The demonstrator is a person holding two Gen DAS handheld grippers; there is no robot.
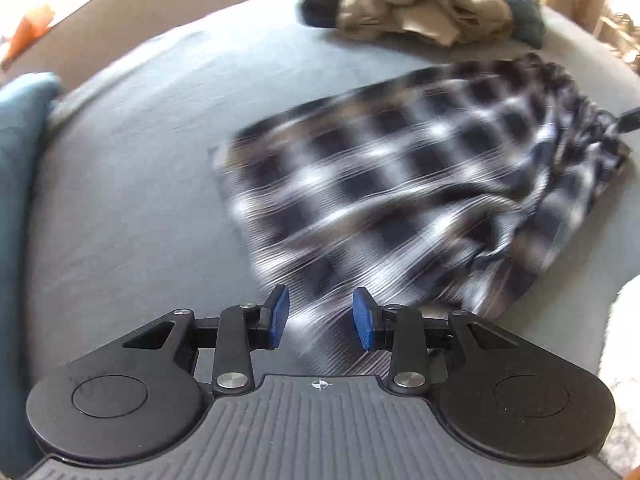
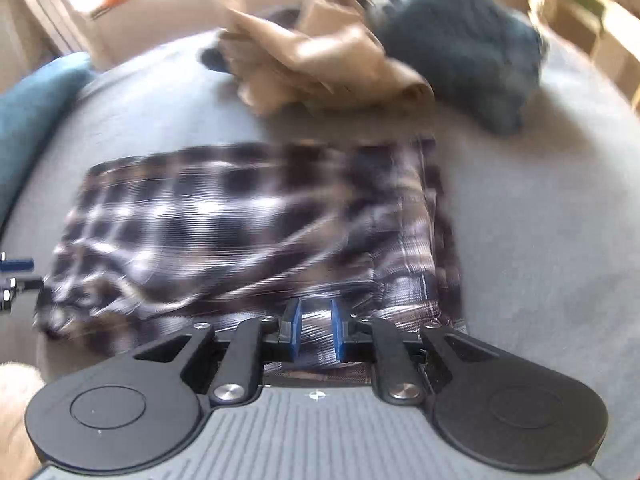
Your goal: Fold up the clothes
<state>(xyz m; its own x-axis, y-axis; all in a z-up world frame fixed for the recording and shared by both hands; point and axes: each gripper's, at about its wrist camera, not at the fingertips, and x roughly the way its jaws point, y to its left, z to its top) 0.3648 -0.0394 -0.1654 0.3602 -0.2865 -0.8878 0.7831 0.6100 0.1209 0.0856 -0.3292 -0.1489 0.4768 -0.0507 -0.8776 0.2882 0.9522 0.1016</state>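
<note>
Lying on the grey bed [image 1: 132, 184] right in front of you is the checked garment [image 1: 400, 184], and it is already looking doubled over, with one neat straight side and one bunchy side, though the blur is making the edges hard to read. You are working on it with both tools, and you seem to be in the middle of folding it, between one fold and the next. Your left gripper [image 1: 320, 318] is hanging over the near end of the cloth with its blue pads [image 1: 280, 316] standing a fair way apart, and nothing is being pinched between them. Your right gripper [image 2: 316, 330] is sitting over the near edge too, with its pads only a small gap apart; checked cloth is showing in that gap, but you cannot tell if the pads are pressing on it. For the next move, you are probably needing to take hold of the near edge at two spots, lift it evenly and carry it over to the far edge, keeping it flat. Farther back on the bed, a tan bundle [image 2: 320, 60] and a dark blue fuzzy bundle [image 2: 472, 60] are waiting, well apart from your cloth. A teal cushion [image 1: 20, 140] is sitting off to the side.
</note>
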